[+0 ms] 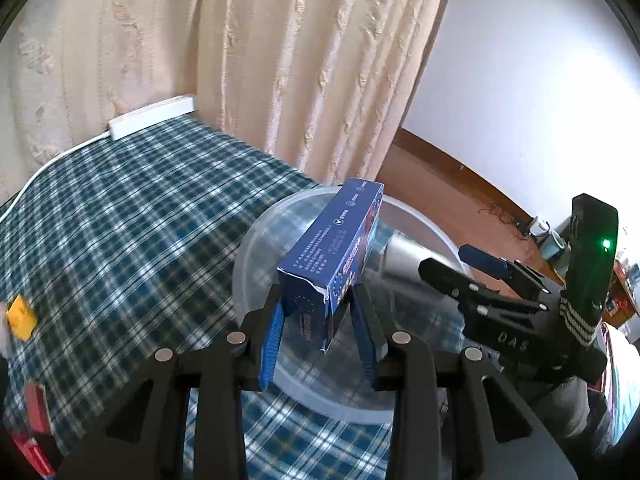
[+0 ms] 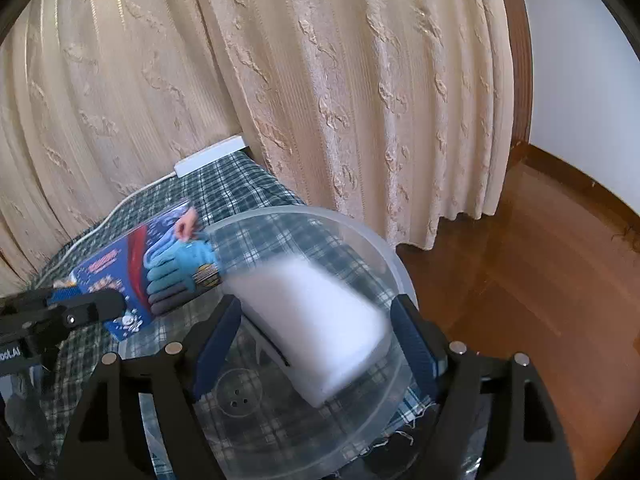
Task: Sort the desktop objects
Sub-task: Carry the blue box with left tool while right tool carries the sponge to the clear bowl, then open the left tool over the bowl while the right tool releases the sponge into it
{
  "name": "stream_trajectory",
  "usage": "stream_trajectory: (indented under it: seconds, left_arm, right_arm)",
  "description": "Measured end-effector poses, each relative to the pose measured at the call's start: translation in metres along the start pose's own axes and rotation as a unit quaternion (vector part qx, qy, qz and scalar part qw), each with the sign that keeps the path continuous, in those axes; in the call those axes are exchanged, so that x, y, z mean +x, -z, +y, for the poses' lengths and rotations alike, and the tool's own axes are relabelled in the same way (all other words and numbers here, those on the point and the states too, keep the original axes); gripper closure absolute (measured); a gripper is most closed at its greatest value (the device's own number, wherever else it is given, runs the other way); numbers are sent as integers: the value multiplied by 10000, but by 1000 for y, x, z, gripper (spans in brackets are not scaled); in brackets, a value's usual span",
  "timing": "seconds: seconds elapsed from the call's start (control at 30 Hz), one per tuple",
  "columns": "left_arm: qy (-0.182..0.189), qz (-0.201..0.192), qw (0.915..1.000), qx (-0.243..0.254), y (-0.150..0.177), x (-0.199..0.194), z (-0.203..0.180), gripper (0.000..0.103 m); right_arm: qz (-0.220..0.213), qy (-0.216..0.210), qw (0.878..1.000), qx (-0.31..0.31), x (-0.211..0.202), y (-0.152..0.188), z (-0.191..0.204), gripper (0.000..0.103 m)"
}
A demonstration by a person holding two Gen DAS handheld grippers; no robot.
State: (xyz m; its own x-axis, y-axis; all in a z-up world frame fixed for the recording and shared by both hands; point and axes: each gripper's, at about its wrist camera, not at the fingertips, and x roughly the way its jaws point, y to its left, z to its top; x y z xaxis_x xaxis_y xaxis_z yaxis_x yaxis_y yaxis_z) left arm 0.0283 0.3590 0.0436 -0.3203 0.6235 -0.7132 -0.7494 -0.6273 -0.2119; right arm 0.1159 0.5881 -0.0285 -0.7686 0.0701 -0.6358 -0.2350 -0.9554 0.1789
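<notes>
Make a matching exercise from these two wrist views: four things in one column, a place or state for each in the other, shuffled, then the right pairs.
Things
1. blue box
2. white object
3. white power strip
4. yellow item

Places or states
A. lying at the far edge of the checked cloth, by the curtain
B. clamped between the left gripper's pads
C. blurred, over the clear bowl, between the right gripper's spread fingers
D. at the left edge of the left wrist view, on the cloth

Pairs: 1-B, 2-C, 3-A, 4-D
</notes>
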Motion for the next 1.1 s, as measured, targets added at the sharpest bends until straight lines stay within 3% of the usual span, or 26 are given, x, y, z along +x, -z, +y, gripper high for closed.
stream_trajectory:
  seconds: [0.23,0.3,0.33,0.53,0.97,1.1]
  left_arm:
    - [835,327,9958,-194,-10,11,4,66]
    - [901,442,9946,-273,-10,13,7,57]
    - [853,442,9950,-286,-9,13,8,52]
    - [436,308,9983,-233,-8,4,15,47]
    - [-191,106,9997,-77,2,-15,24,46]
    - [-385,98,9990,-187,10,-27,33,46]
  right_arm:
    - [-17,-36,10000,-18,0,-3,6,21]
    - [-7,-75,10000,-61,1,-3,10,21]
    - [-3,-97,9999,-71,1,-3,12,21]
    - [27,-146,9999,-25,3,-2,15,21]
    - [73,-332,9994,45,-3,0,24,20]
    - [76,-648,9976,227,-6,1,29,17]
